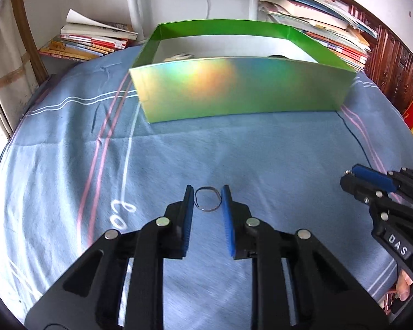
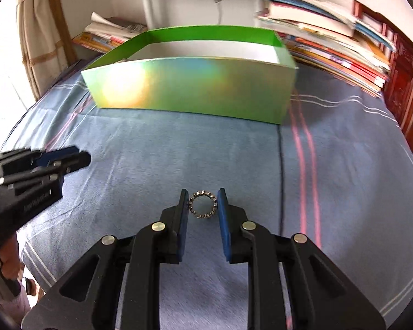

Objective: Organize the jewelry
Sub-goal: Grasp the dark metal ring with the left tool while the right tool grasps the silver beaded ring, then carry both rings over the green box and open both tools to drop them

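Observation:
My left gripper (image 1: pixel 207 192) is shut on a thin dark wire ring (image 1: pixel 208 209). The ring stands between the blue pads just above the blue cloth (image 1: pixel 179 159). My right gripper (image 2: pixel 201 196) is shut on a beaded metal ring (image 2: pixel 203 192), pinched between its blue pads. An open green box (image 1: pixel 242 90) with a shiny front wall stands further back; in the right wrist view the green box (image 2: pixel 192 88) is also ahead. Something silvery (image 1: pixel 181 56) lies inside it. The right gripper (image 1: pixel 352 176) shows at the right edge of the left wrist view, the left gripper (image 2: pixel 79 156) at the left edge of the right wrist view.
Stacks of books (image 1: pixel 90 41) lie behind the box on the left, and more books (image 1: pixel 330 27) on the right. A white post (image 1: pixel 135 5) rises behind the box. A curtain (image 2: pixel 38 41) hangs at the left. A thin dark cord (image 2: pixel 280 165) runs across the cloth.

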